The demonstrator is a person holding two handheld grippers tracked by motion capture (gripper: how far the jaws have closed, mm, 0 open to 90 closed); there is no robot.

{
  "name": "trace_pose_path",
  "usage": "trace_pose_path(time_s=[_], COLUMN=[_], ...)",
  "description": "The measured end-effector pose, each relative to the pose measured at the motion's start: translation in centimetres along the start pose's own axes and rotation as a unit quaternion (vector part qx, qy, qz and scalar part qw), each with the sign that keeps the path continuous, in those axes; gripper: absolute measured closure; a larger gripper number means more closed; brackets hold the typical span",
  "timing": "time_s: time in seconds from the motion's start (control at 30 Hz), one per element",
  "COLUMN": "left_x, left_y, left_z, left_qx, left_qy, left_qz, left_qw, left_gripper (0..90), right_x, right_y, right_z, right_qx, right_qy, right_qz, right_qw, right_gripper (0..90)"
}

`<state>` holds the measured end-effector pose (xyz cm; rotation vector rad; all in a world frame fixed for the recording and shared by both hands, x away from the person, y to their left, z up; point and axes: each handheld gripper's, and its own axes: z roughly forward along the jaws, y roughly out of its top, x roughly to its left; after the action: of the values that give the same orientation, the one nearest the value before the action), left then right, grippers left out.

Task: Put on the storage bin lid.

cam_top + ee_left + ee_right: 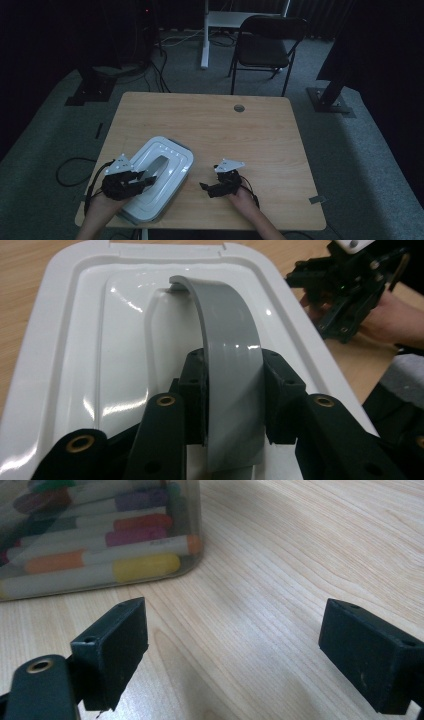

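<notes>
High view: white storage box [156, 179] at the table's [260, 135] near-left edge. Left gripper view: left gripper [232, 390] clamped on the box's grey handle [227, 355]. Right gripper view: right gripper [232, 650] wide open, empty, beside the box. Risk: lifting one-handed may swing the box, markers [100, 550] shifting.

Box [155, 180] lies on table [250, 135], left of right tool [212, 189].

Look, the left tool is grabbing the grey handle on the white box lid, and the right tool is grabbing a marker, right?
Not quite. The right tool grabs nothing: the right gripper view shows its jaws wide apart over bare table, with the markers shut inside the clear box. The left tool does straddle the grey handle on the white box lid.
</notes>
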<state>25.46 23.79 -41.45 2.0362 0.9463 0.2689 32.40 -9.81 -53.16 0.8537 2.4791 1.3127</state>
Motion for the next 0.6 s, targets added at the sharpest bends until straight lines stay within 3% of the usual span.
trace_pose_path(time_s=[0.1,0.23,0.3,0.37,0.47,0.53,0.6], left_x=[0.1,0.8,1.6,2.4,3.3,4.0,4.8], left_y=[0.2,0.3,0.2,0.1,-0.1,-0.3,-0.5], left_z=[-0.9,-2.4,-3.1,-3.7,-3.8,-3.7,-3.6], left_qx=[-0.014,-0.039,-0.052,-0.069,-0.074,-0.074,-0.082], left_qy=[0.018,0.038,0.037,0.048,0.101,0.106,0.113], left_qz=[0.004,-0.003,-0.013,-0.018,-0.013,-0.022,-0.031], left_qw=[0.9997,0.9985,0.9979,0.9963,0.9920,0.9913,0.9898], left_gripper=[52.8,45.7,39.9,35.8,26.9,18.1,16.5], right_x=[0.0,-0.1,-0.2,-0.3,-0.3,-0.3,-0.3], right_y=[0.1,0.1,0.1,0.1,0.1,0.1,0.1], right_z=[-0.1,-0.3,-0.4,-0.4,-0.5,-0.5,-0.4], right_qx=[0.000,-0.001,-0.002,-0.002,-0.002,-0.003,-0.001], right_qy=[0.001,-0.002,-0.004,-0.005,-0.005,-0.006,-0.006], right_qz=[-0.005,-0.004,-0.002,-0.002,-0.001,-0.002,-0.002], right_qw=[1.0000,1.0000,1.0000,1.0000,1.0000,1.0000,1.0000], right_gripper=[11.8,11.8,11.8,11.8,11.8,11.9,11.8])
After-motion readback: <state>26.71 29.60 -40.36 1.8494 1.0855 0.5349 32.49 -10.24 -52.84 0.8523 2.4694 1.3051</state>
